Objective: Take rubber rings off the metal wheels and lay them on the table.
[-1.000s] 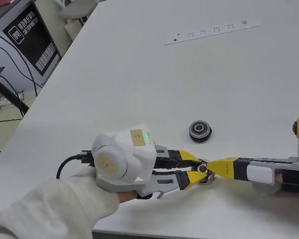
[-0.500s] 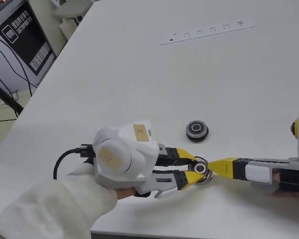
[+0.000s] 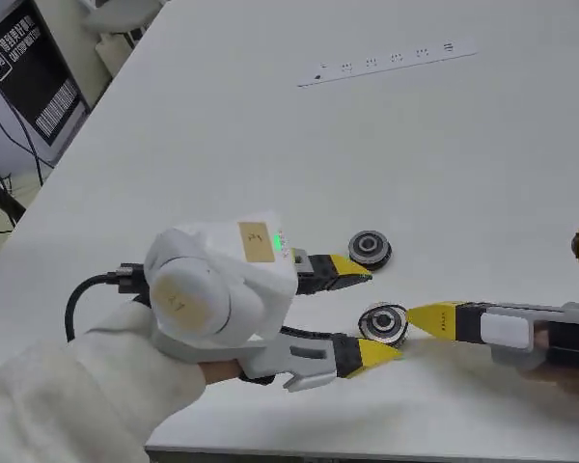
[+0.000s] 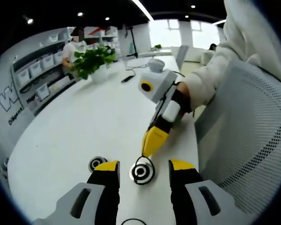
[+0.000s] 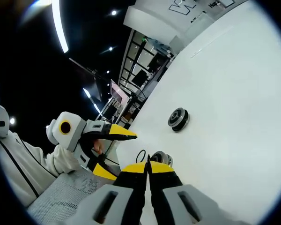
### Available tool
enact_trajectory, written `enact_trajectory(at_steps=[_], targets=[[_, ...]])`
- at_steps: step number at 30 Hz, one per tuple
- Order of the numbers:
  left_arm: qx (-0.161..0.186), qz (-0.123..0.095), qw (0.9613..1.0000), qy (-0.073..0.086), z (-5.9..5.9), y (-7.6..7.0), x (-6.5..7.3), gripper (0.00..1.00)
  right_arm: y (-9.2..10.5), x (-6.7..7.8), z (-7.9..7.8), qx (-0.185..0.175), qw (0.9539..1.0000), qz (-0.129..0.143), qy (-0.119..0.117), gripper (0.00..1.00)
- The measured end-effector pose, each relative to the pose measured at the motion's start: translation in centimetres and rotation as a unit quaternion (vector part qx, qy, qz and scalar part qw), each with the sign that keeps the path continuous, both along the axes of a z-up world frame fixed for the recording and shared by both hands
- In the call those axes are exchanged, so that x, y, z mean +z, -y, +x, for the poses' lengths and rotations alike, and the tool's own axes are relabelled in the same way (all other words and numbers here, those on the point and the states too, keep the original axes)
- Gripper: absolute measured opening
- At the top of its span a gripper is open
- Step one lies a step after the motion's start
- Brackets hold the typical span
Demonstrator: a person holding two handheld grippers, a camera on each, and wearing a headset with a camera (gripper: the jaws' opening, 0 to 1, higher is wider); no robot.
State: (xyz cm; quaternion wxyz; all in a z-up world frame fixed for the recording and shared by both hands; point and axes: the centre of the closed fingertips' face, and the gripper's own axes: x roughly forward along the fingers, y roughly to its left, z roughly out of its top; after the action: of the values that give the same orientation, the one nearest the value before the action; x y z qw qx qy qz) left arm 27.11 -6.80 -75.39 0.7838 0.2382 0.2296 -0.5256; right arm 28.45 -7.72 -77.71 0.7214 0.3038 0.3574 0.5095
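A small metal wheel [image 3: 383,323] lies near the table's front edge, between the spread jaws of my left gripper [image 3: 371,311], which is open and not touching it. In the left gripper view the wheel [image 4: 143,173] sits just ahead of the left gripper [image 4: 143,165]. My right gripper [image 3: 417,316] comes in from the right, shut, its yellow tip against the wheel. In the right gripper view a thin black rubber ring [image 5: 140,156] loops out beside the right gripper [image 5: 148,165], next to the wheel [image 5: 162,159]. A second wheel [image 3: 370,248] lies further back.
A white power strip [image 3: 386,62] lies far back on the white table [image 3: 270,145]. The table's front edge runs just below both grippers. A mesh chair [image 4: 243,140] stands behind the person. The second wheel [image 4: 97,164] is left of my left jaws.
My left gripper, which was shut on the near wheel, has opened its jaws wide. The right gripper stays shut at the wheel. The head camera has shifted a little.
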Motion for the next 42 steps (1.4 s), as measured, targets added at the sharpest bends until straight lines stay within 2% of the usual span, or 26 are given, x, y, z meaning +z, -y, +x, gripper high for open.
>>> enact_trajectory(at_steps=[5, 8, 12, 18, 21, 23, 25, 29, 33, 35, 38, 42], targets=[[-0.004, 0.001, 1.0000, 0.001, -0.3, 0.0, 0.7, 0.50, 0.8, 0.7, -0.1, -0.012, 0.9999, -0.001, 0.005, 0.00], [-0.001, -0.007, 1.0000, -0.004, -0.5, -0.1, 1.4, 0.56, 1.5, 1.4, 0.0, -0.025, 0.9997, 0.000, 0.007, 0.00], [0.003, -0.008, 0.9999, 0.008, -0.6, -0.3, 2.7, 0.68, 2.7, 2.0, -0.3, -0.039, 0.9992, -0.003, 0.006, 0.00], [0.006, -0.021, 0.9996, 0.018, -0.9, -0.7, 4.9, 0.71, 3.5, 3.6, -1.8, -0.037, 0.9984, -0.021, 0.037, 0.00], [0.005, -0.018, 0.9996, 0.021, -1.2, -1.2, 5.5, 0.75, 3.8, 4.2, -2.2, -0.036, 0.9971, -0.036, 0.056, 0.00], [0.012, -0.014, 0.9997, 0.013, -1.4, -1.8, 5.7, 0.77, 3.8, 4.6, -2.6, -0.033, 0.9965, -0.042, 0.065, 0.00], [0.021, -0.021, 0.9995, 0.010, -1.5, -2.4, 6.2, 0.81, 3.7, 5.1, -2.8, -0.032, 0.9958, -0.045, 0.073, 0.00], [0.028, -0.031, 0.9991, 0.013, -2.1, -3.6, 7.0, 0.85, 3.4, 6.1, -3.3, -0.026, 0.9945, -0.050, 0.088, 0.00], [0.036, -0.028, 0.9988, 0.019, -2.4, -4.9, 7.2, 0.92, 3.3, 6.8, -3.4, -0.026, 0.9940, -0.050, 0.094, 0.00], [0.042, -0.029, 0.9985, 0.023, -2.5, -5.7, 7.4, 0.93, 3.2, 7.4, -3.4, -0.024, 0.9930, -0.053, 0.103, 0.00], [0.051, -0.034, 0.9979, 0.019, -3.0, -6.9, 7.6, 0.97, 3.3, 8.1, -3.2, -0.027, 0.9917, -0.056, 0.113, 0.00], [0.061, -0.039, 0.9971, 0.025, -3.3, -8.6, 7.9, 1.00, 3.2, 8.9, -3.3, -0.027, 0.9887, -0.069, 0.130, 0.00]])
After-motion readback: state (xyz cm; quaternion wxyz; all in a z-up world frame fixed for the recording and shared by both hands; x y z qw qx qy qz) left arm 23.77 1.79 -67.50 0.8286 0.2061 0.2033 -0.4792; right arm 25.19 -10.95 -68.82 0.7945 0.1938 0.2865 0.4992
